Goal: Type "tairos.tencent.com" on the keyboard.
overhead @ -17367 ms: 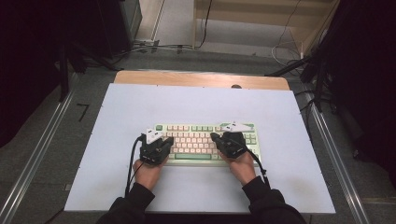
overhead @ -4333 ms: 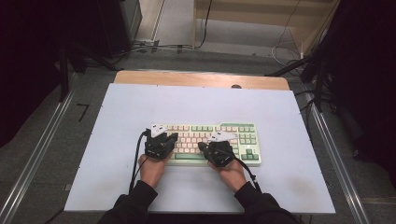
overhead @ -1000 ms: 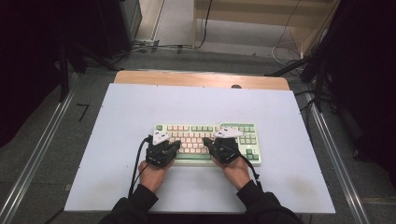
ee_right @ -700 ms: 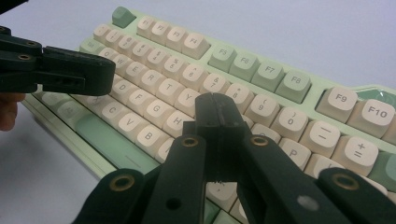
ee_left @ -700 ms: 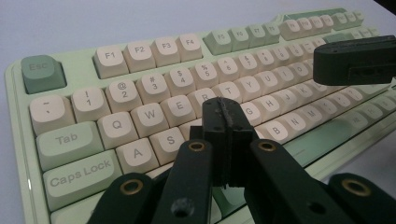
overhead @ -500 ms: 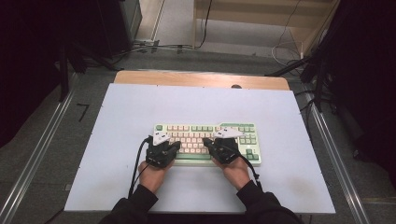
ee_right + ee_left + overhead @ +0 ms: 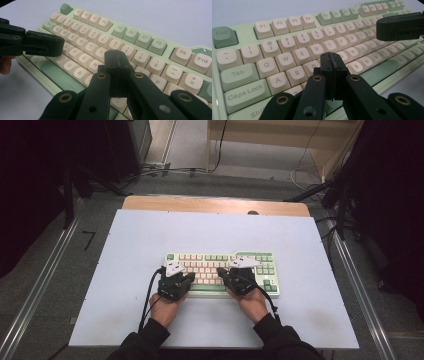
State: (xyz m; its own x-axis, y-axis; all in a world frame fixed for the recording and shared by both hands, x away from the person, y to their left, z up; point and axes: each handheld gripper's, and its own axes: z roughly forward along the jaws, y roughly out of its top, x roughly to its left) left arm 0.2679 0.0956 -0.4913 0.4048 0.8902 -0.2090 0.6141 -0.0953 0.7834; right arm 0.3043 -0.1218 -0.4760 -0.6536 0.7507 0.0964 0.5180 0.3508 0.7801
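A green and cream keyboard (image 7: pixel 215 261) lies on the white table, at its middle. My left gripper (image 7: pixel 184 274) is shut, with nothing between its jaws. In the left gripper view its tips (image 7: pixel 332 60) hover over the D and F keys of the keyboard (image 7: pixel 287 42). My right gripper (image 7: pixel 223 271) is also shut and empty. Its tips (image 7: pixel 116 58) sit above the H and J keys of the keyboard (image 7: pixel 140 37). Whether either tip presses a key I cannot tell. Each gripper shows in the other's view: the right one (image 7: pixel 402 26) and the left one (image 7: pixel 42 46).
The white table top (image 7: pixel 150 235) has bare room on all sides of the keyboard. A wooden strip (image 7: pixel 200 204) runs along its far edge. Metal rails (image 7: pixel 45 280) flank the table, and cables lie on the floor behind it.
Since the oldest frames both hands have shifted a little toward the keyboard's middle. Over the last second nothing has visibly moved.
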